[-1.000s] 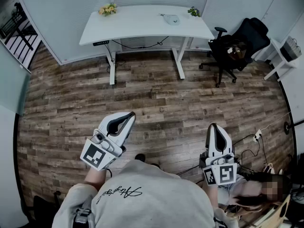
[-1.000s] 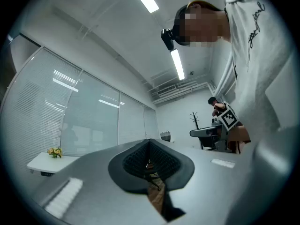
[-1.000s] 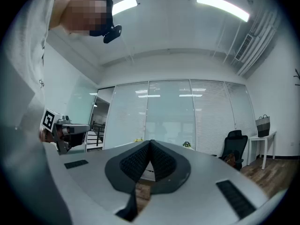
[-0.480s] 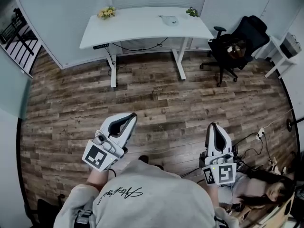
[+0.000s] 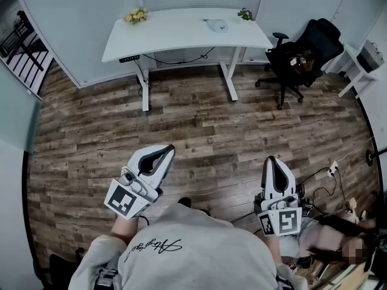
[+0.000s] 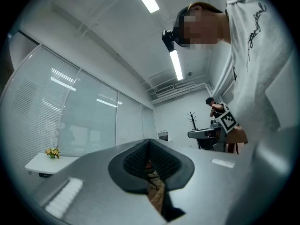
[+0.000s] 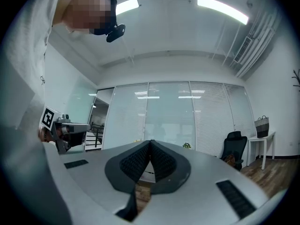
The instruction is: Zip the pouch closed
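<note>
the white left claw [image 5: 170, 147] and right claw [image 5: 271, 159] are held shut and empty over the brown plank floor [image 5: 199, 125], well apart from the white counter [image 5: 175, 35] where the small pale pouch [image 5: 216, 24] appears to lie, liable to be shoved away if met unopened.

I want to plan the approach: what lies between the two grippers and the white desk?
Only bare wooden floor. The head view shows nothing standing between the left gripper, the right gripper and the white desk. The black chair stands off to the right.
</note>
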